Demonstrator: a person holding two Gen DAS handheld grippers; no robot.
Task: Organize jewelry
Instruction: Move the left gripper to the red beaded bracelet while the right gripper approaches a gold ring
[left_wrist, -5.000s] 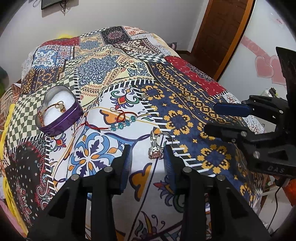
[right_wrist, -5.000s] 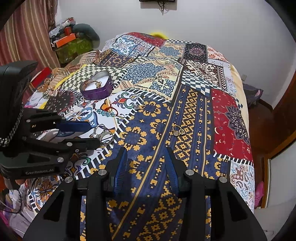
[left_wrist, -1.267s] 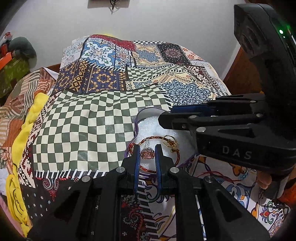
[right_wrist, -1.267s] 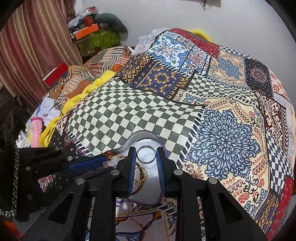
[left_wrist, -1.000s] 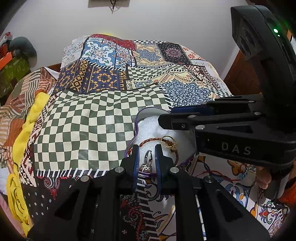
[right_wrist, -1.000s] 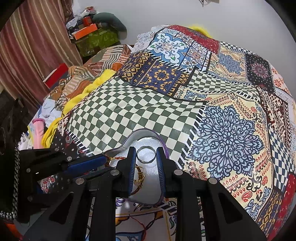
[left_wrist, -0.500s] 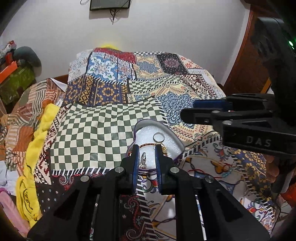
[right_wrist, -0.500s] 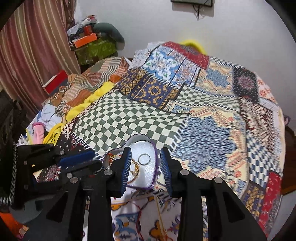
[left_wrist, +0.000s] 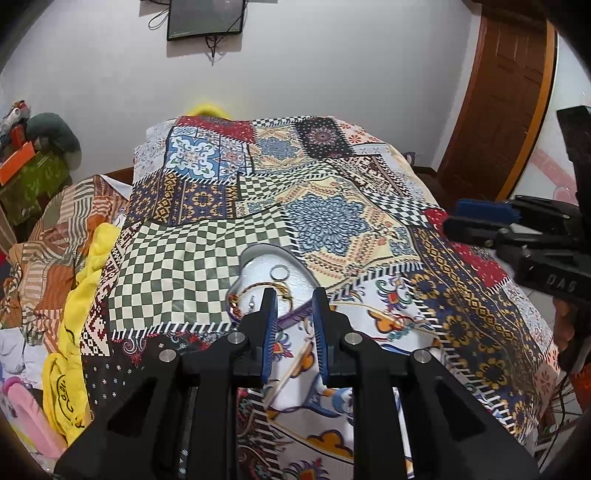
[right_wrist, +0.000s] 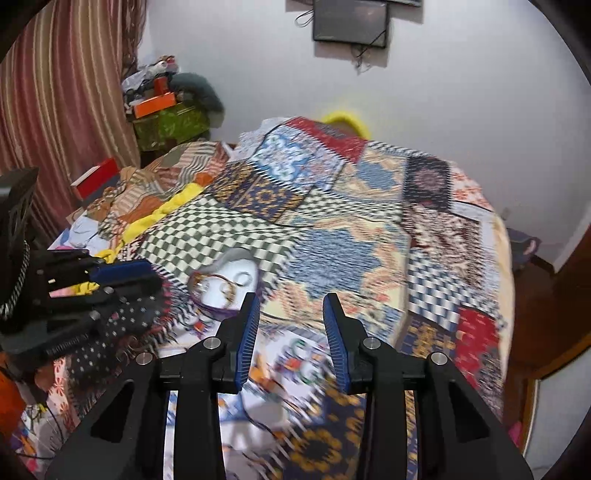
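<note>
A heart-shaped purple jewelry box with a white lining sits on the patchwork bedspread. Inside lie a silver ring, a gold and red bracelet and a small silver pendant. My left gripper is open and empty, raised just in front of the box. My right gripper is open and empty, to the right of the box; that view is blurred by motion. A red cord bracelet with blue beads lies on the spread right of the left gripper.
The right gripper's body shows at the right of the left wrist view. Piled clothes and a yellow cloth lie along the bed's left side. A wooden door stands at the back right.
The left gripper opened and dropped the silver pendant into the box, then rose. The right gripper, having released the ring into the box, opened wider and pulled back to the right.
</note>
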